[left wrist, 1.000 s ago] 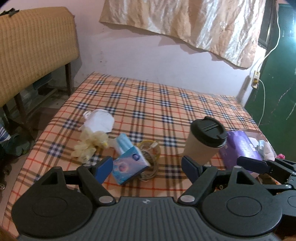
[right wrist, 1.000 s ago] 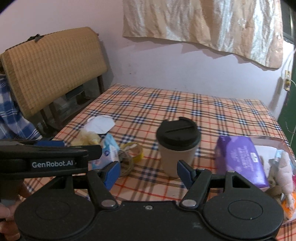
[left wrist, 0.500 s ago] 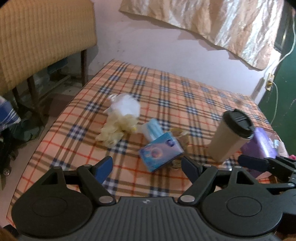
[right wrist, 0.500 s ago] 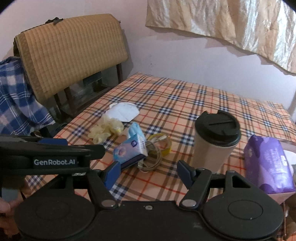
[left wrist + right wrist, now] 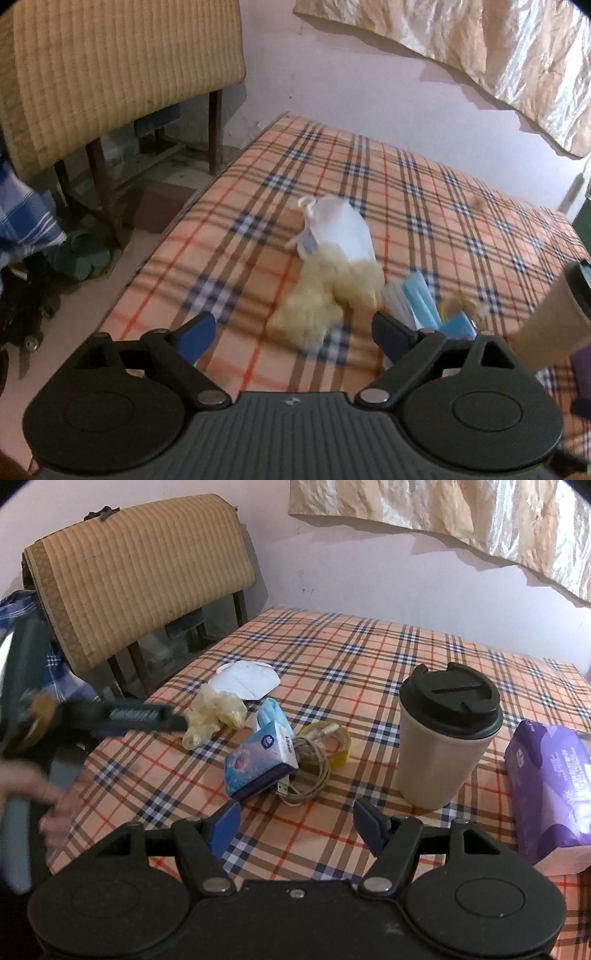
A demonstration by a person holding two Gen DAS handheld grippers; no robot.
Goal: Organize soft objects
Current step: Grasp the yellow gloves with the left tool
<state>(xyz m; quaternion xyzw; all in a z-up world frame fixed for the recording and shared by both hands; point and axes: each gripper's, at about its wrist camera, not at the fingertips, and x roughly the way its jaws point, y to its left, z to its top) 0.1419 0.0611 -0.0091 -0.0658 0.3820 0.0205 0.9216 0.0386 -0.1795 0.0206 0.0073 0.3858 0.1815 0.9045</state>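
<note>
1. The left tool [image 5: 291, 330] hangs with jaws spread and nothing between them, aimed at the yellow gloves [image 5: 325, 295] on the plaid bench [image 5: 424, 192].
2. The gloves lie crumpled, touching the white mask [image 5: 341, 230] behind them and just beside the blue masks [image 5: 417, 299].
3. The right tool [image 5: 295, 823] is also released and empty, above the bench edge near the tissue pack [image 5: 258, 764] and cable [image 5: 310, 771].
4. Judged step: approach to the first soft item, probably the gloves.
5. Next move calls for lowering the left tool until its jaws straddle the gloves, then clenching without catching the mask.
6. Print on the tissue pack and the purple pack [image 5: 550, 786] is too small to read.
</note>
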